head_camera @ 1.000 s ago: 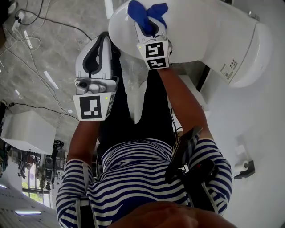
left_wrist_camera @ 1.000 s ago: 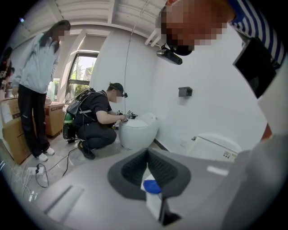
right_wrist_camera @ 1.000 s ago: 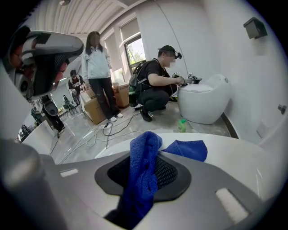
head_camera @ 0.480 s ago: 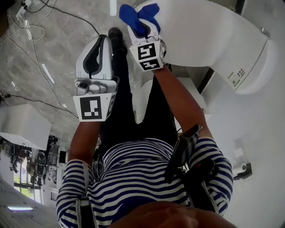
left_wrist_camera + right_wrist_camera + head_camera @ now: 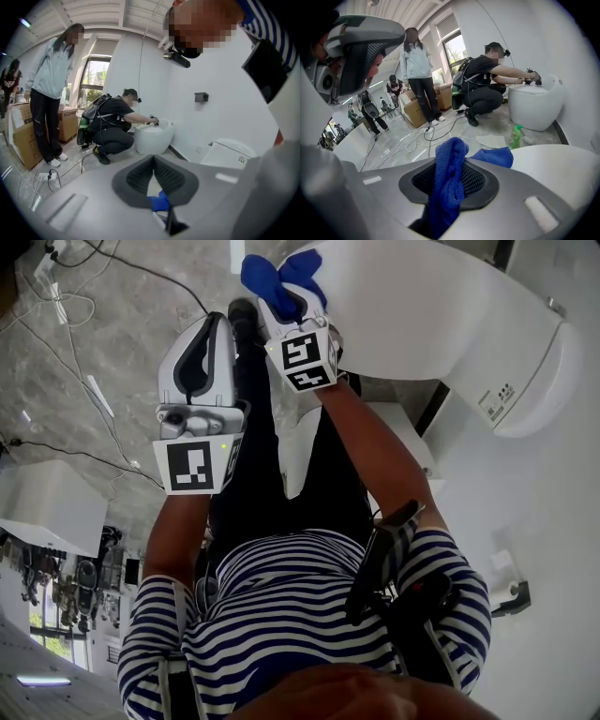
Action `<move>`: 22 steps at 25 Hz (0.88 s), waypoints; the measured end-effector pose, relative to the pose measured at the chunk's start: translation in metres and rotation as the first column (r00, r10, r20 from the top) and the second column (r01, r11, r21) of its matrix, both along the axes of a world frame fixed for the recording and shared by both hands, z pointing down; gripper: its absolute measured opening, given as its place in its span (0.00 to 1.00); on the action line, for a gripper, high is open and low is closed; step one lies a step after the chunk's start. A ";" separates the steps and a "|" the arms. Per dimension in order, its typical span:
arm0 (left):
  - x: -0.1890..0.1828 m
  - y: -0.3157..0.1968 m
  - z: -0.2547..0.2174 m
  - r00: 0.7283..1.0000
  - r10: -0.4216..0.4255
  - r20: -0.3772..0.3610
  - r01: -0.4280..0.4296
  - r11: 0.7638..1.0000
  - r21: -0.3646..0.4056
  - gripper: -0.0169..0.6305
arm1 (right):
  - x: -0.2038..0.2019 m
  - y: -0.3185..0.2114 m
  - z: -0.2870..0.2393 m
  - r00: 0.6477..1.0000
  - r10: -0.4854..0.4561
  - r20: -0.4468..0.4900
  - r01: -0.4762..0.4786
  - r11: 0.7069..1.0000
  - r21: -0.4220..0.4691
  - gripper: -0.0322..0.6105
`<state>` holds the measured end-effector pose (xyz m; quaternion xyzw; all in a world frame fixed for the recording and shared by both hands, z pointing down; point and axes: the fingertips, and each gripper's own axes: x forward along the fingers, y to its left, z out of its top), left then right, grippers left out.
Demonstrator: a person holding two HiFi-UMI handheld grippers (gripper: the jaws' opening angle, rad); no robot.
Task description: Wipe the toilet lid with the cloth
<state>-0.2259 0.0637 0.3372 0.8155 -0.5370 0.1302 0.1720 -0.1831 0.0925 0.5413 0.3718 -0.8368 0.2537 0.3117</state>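
Note:
The white toilet lid (image 5: 422,306) fills the upper right of the head view and shows as a white curve (image 5: 562,164) in the right gripper view. My right gripper (image 5: 286,298) is shut on the blue cloth (image 5: 272,276) at the lid's left edge. The cloth (image 5: 447,187) hangs bunched between the pads, with one corner lying towards the lid. My left gripper (image 5: 220,326) is held to the left over the floor, shut and empty. In the left gripper view its pads (image 5: 153,159) meet at the tip, and the cloth (image 5: 160,202) shows behind them.
Cables (image 5: 84,296) trail over the grey marbled floor. A white box (image 5: 47,512) stands at the left. A person (image 5: 487,79) crouches at a second toilet (image 5: 534,105), with a green bottle (image 5: 515,136) on the floor nearby. Another person (image 5: 419,70) stands by cardboard boxes (image 5: 410,105).
My right gripper has slid left with the cloth, from further in on the lid to its left edge. The left gripper has hardly moved.

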 end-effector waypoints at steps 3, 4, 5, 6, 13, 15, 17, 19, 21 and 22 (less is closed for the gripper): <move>0.011 -0.003 -0.006 1.000 0.011 -0.001 -0.011 1.000 0.005 0.03 | 0.013 -0.009 -0.025 0.999 0.028 0.021 -0.028 0.999 0.018 0.22; 0.016 -0.005 -0.010 1.000 0.015 -0.002 -0.015 1.000 0.009 0.03 | 0.020 -0.012 -0.035 0.999 0.038 0.027 -0.039 0.999 0.023 0.22; 0.023 -0.006 -0.014 1.000 0.019 -0.004 -0.019 1.000 0.013 0.03 | 0.028 -0.014 -0.047 0.998 0.049 0.033 -0.050 0.998 0.032 0.22; 0.030 -0.008 -0.020 1.000 0.024 -0.008 -0.023 1.000 0.018 0.03 | 0.038 -0.017 -0.058 0.998 0.059 0.037 -0.061 0.997 0.043 0.22; 0.092 -0.015 -0.058 0.997 0.065 -0.030 -0.064 0.997 0.049 0.03 | 0.120 -0.032 -0.126 0.989 0.146 0.035 -0.149 0.983 0.110 0.22; 0.111 -0.019 -0.069 0.996 0.083 -0.038 -0.080 0.995 0.058 0.03 | 0.143 -0.033 -0.140 0.985 0.169 0.028 -0.171 0.978 0.119 0.22; 0.133 -0.021 -0.077 0.994 0.100 -0.045 -0.097 0.993 0.067 0.03 | 0.167 -0.033 -0.152 0.982 0.188 0.024 -0.190 0.973 0.129 0.22; 0.156 -0.023 -0.083 0.991 0.122 -0.051 -0.118 0.990 0.077 0.03 | 0.190 -0.032 -0.161 0.977 0.212 0.023 -0.213 0.967 0.139 0.22; 0.176 -0.023 -0.085 0.988 0.144 -0.055 -0.140 0.987 0.081 0.03 | 0.211 -0.029 -0.166 0.971 0.238 0.022 -0.238 0.960 0.146 0.22; 0.185 -0.024 -0.084 0.986 0.154 -0.057 -0.149 0.985 0.081 0.03 | 0.222 -0.027 -0.166 0.968 0.250 0.021 -0.250 0.957 0.149 0.22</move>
